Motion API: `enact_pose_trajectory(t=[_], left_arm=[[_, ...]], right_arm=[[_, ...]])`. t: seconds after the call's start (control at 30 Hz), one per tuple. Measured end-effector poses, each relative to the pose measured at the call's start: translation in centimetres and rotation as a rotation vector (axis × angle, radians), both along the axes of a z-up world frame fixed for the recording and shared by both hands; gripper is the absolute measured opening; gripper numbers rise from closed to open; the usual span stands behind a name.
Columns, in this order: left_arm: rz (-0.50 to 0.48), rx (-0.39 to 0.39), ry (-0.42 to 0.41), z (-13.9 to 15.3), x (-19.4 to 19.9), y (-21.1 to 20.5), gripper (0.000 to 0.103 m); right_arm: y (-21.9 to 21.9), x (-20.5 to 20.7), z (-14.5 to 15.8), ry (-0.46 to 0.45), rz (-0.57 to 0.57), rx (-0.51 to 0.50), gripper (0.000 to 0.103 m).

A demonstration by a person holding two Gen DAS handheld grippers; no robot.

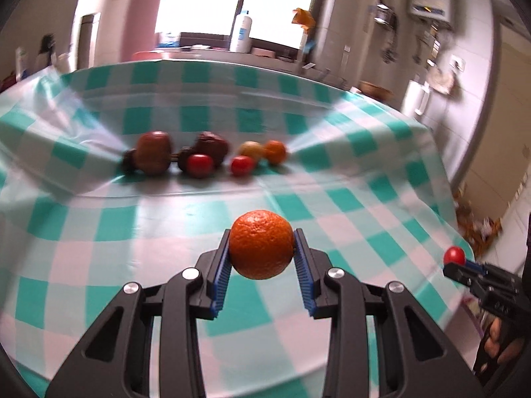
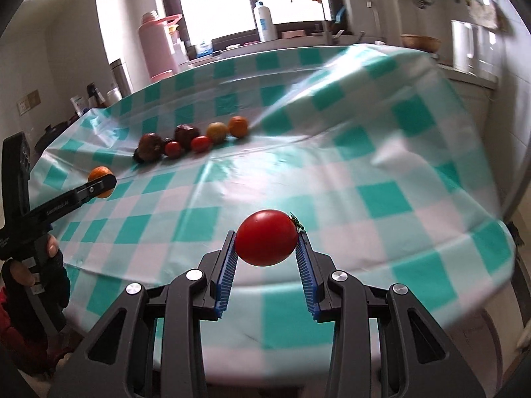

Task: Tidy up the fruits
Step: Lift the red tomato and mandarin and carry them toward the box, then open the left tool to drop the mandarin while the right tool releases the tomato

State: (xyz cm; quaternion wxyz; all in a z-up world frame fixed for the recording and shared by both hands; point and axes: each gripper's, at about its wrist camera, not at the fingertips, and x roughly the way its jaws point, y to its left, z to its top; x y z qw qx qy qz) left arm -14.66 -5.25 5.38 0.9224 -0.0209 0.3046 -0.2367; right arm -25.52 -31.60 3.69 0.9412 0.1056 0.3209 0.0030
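My left gripper (image 1: 261, 248) is shut on an orange (image 1: 261, 243), held above the checkered tablecloth (image 1: 99, 265). My right gripper (image 2: 267, 240) is shut on a red tomato (image 2: 267, 237) with a green stem, held above the table's near edge. Each gripper shows in the other view: the left gripper with its orange (image 2: 101, 176) at the left, the right gripper with its tomato (image 1: 454, 255) at the right. A row of fruit lies further back: brown fruits (image 1: 154, 151), red tomatoes (image 1: 199, 164), a yellow fruit (image 1: 250, 149) and a small orange (image 1: 275, 151).
The teal and white tablecloth (image 2: 381, 199) is creased and drops off at the right edge. Behind the table, a counter holds a pink flask (image 2: 156, 46), a white pump bottle (image 2: 264, 16), a steel cup (image 2: 121, 76) and a basket (image 2: 419, 41).
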Motion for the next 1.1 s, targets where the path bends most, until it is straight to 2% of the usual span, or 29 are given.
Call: enact_pose_trajectory(t=[0.3,0.43,0.6,0.73,0.87,1.0,1.1], left_arm=[[-0.189,0.089,-0.019,-0.3,-4.5,-7.2,0.036],[-0.297,0.124,-0.037,-0.3,-7.1,-10.2,0.036],[-0.478,0.162,-0.053,-0.9,-11.1,-14.5,0.036],[-0.624,0.219,-0.034,-2.6,-14.2,-18.2,0.036],[-0.793,0.297,0.028,-5.6,-16.9,-22.0,0.036],[-0.906,0.406,0.073,-9.1,-18.8,-25.4,0.036],[-0.975,0.479,0.129,-11.9,-19.6,-27.7,0.036]], right_arm=[[-4.5,-4.7,-1.8,0.016,-0.087,0.006,0.036],[-6.4,-7.1,-3.0,0.040,-0.113,0.003,0.036],[-9.3,-10.5,-5.6,0.094,-0.180,0.010,0.036],[-11.5,-12.4,-8.5,0.177,-0.243,0.021,0.036],[-13.0,-13.5,-11.8,0.287,-0.289,0.018,0.036],[-13.6,-14.2,-14.8,0.406,-0.308,-0.035,0.036],[-14.1,-14.6,-16.3,0.462,-0.305,-0.052,0.036]])
